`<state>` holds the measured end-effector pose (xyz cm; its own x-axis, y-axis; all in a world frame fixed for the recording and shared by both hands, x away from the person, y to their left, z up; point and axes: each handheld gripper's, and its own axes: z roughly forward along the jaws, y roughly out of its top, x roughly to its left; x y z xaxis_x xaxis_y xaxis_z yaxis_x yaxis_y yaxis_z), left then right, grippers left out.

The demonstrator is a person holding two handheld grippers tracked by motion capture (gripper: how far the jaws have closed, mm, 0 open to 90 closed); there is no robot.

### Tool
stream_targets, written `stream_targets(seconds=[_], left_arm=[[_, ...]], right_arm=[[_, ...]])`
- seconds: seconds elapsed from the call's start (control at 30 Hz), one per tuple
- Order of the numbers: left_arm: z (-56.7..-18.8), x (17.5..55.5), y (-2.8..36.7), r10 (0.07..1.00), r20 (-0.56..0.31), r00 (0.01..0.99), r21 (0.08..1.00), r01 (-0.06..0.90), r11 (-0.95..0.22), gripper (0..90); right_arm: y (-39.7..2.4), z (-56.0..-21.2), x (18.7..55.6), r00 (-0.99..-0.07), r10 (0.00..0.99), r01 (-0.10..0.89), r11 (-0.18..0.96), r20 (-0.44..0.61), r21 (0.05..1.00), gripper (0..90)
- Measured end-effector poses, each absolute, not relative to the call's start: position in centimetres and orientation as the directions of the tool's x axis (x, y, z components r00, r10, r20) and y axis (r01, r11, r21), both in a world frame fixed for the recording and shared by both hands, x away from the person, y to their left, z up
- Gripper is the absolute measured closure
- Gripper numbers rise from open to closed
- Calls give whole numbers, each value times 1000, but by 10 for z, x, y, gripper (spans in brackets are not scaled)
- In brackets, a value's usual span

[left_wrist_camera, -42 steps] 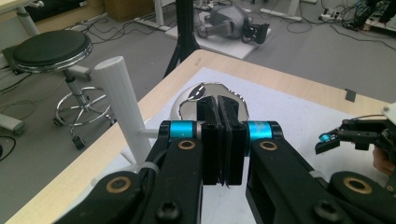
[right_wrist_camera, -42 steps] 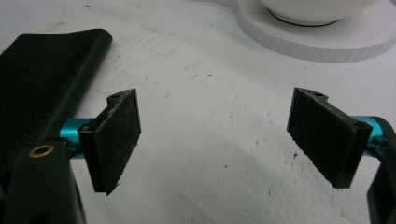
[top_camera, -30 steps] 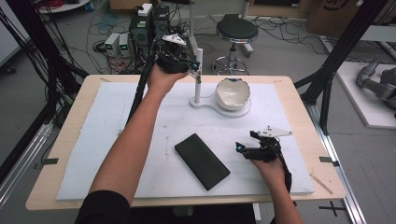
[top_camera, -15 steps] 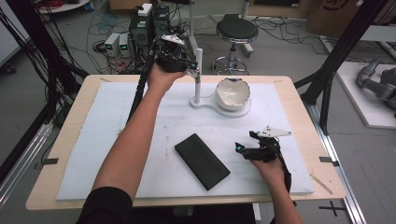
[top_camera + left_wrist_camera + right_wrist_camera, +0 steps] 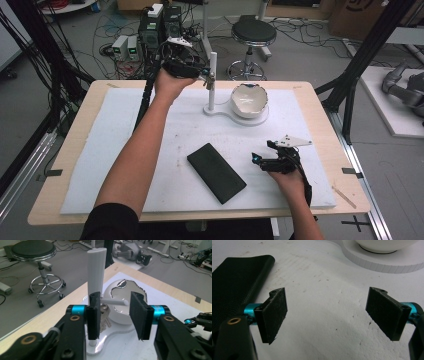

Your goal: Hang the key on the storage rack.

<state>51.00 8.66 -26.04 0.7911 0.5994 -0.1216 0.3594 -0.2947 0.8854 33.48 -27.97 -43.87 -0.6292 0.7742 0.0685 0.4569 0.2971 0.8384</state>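
Observation:
A white stand (image 5: 212, 80) rises from a flat base at the table's back, with a white bowl (image 5: 248, 100) on that base. My left gripper (image 5: 204, 75) is raised at the post, open. In the left gripper view, its jaws (image 5: 116, 315) straddle a thin horizontal peg (image 5: 117, 302). A silver key (image 5: 105, 311) hangs from the peg just behind the left jaw. The black flat case (image 5: 216, 172) lies at the front middle. My right gripper (image 5: 259, 161) rests low to its right, open on bare mat (image 5: 330, 313), case (image 5: 234, 287) at its left.
White foam mat (image 5: 110, 150) covers most of the wooden table (image 5: 325, 115). The stand's base (image 5: 382, 262) lies just ahead of the right gripper. Beyond the far edge are a stool (image 5: 253, 32), cables and electronics boxes (image 5: 150, 30). Black frame posts flank the table.

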Motion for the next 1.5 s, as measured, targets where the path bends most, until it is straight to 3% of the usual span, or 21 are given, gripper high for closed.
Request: stream_targets(seconds=[0.57, 0.83, 0.93, 1.1, 1.5], left_arm=[[-299, 445, 140, 609, -58, 791, 874, 334, -351, 395], [-330, 409, 168, 617, -69, 784, 904, 311, -294, 290], [-345, 397, 173, 599, -97, 795, 906, 320, -278, 277], [-365, 379, 181, 580, -139, 803, 895, 353, -273, 170], [-402, 345, 214, 532, -210, 820, 888, 388, -248, 68]], right_arm=[[-279, -438, 334, -637, 768, 450, 295, 72, 843, 177], [-279, -435, 332, -634, 769, 437, 266, 85, 859, 177], [-279, -434, 332, -635, 767, 435, 261, 89, 862, 177], [-281, -435, 332, -627, 774, 437, 253, 91, 863, 176], [-279, -436, 332, -633, 769, 448, 273, 86, 851, 177]])
